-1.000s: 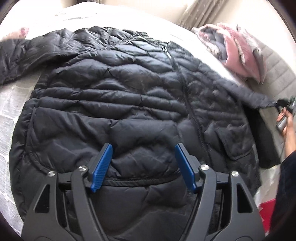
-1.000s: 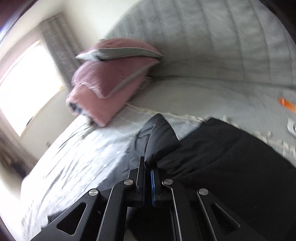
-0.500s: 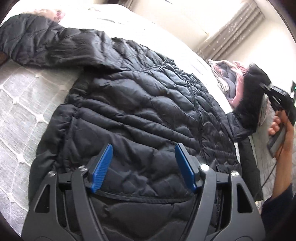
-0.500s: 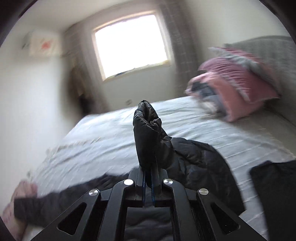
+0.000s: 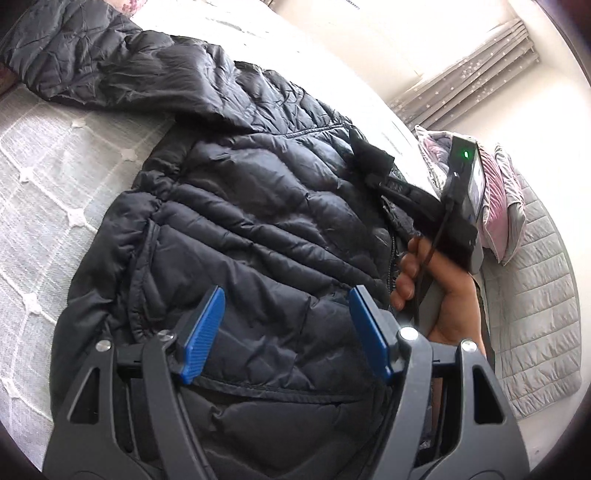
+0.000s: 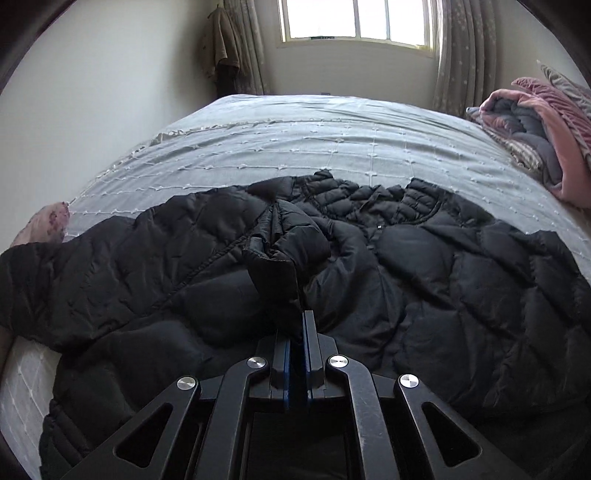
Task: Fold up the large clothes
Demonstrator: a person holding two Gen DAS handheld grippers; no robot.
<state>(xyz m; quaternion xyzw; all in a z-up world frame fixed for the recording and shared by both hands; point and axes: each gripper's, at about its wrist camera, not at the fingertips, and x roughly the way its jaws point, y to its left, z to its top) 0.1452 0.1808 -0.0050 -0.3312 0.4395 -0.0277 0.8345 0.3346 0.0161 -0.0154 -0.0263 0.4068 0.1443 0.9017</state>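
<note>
Pinching the sleeve cuff (jacket beneath), right gripper opening.

A bed in a pale grey tufted cover carries a black puffer jacket spread flat; beside the jacket's far right, pink-grey folded bedding.

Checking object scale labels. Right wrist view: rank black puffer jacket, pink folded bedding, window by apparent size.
1. Black quilted puffer jacket, largest by far.
2 and 3. Bright window and pink folded bedding look alike in area; the window is farther and cropped, so unranked.
</note>
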